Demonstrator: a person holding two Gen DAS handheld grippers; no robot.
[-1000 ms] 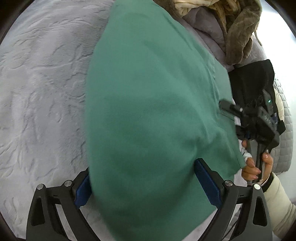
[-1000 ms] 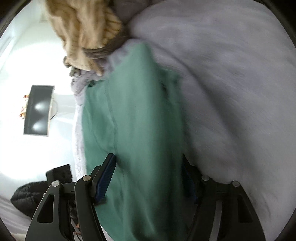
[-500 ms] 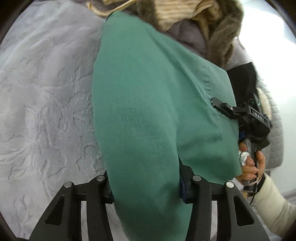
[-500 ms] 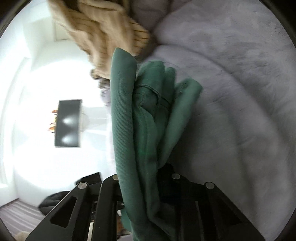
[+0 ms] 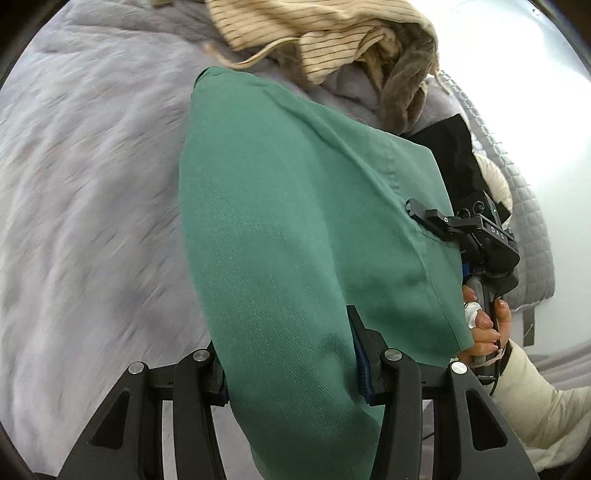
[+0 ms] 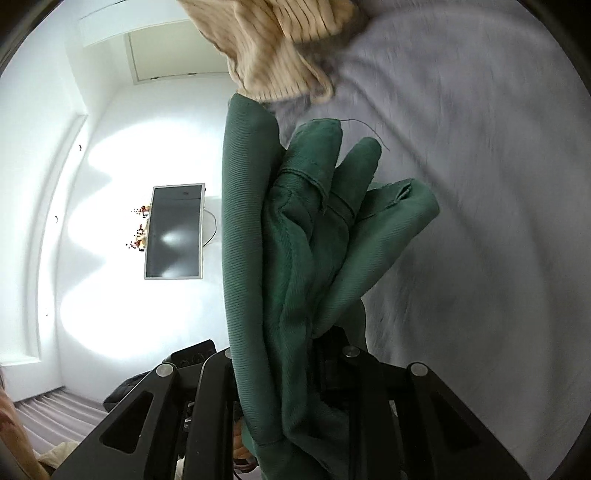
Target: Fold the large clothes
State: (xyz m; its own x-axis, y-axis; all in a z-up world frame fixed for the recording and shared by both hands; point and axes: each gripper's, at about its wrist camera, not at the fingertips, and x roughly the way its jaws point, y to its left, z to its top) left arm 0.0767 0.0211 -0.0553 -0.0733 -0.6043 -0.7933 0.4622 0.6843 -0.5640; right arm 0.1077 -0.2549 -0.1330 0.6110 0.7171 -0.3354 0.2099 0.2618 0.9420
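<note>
The green garment hung above the grey bed, stretched between both tools: the left tool pinched its near fold, the right tool clamped its bunched edge.

I count one green garment, bunched in several folds in the middle of the right wrist view. One striped cream garment lies at the top of the frame, with one brownish fuzzy piece beside it. One grey bedspread fills the left side. One black item sits at right. One wall screen hangs at centre left. Two grippers are mine: left gripper and right gripper.
</note>
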